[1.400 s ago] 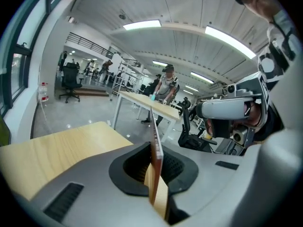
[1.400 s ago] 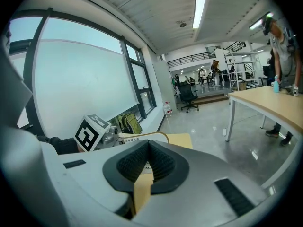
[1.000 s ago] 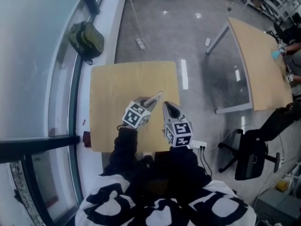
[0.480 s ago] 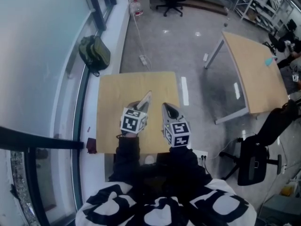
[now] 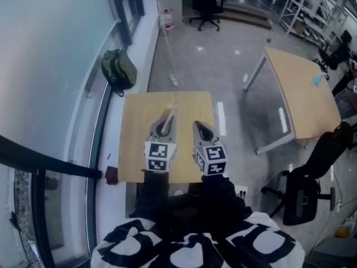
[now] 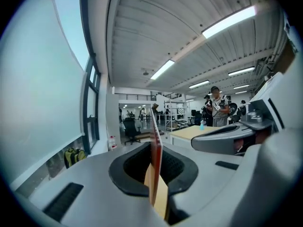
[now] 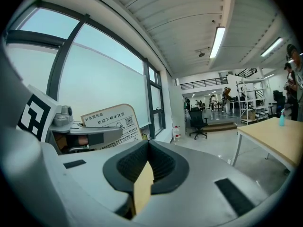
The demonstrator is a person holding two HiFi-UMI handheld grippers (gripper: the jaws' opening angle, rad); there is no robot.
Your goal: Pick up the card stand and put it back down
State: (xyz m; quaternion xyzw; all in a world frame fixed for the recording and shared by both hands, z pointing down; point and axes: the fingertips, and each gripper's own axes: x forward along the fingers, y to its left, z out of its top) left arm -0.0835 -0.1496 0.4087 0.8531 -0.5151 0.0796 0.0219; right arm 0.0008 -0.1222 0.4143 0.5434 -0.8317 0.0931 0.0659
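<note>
card stand (image 7: pixel 108 122): lower part hidden behind left tongs (image 7: pixel 121 132) | fine print too small

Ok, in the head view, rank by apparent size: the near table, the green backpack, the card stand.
1. near table
2. green backpack, though farther from the camera
3. card stand, seen nearly edge-on

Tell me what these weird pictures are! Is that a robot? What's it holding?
No robot: a person holds a pinching tool in each hand. The head view comes from a camera on the person's head, looking down. The two gripper views come from small cameras riding on each tool, looking along its jaws. The left gripper is shut on a card stand, a thin printed sign, holding it in the air over the wooden table. The right gripper is shut with nothing in it. Nothing else shows on the table.
</note>
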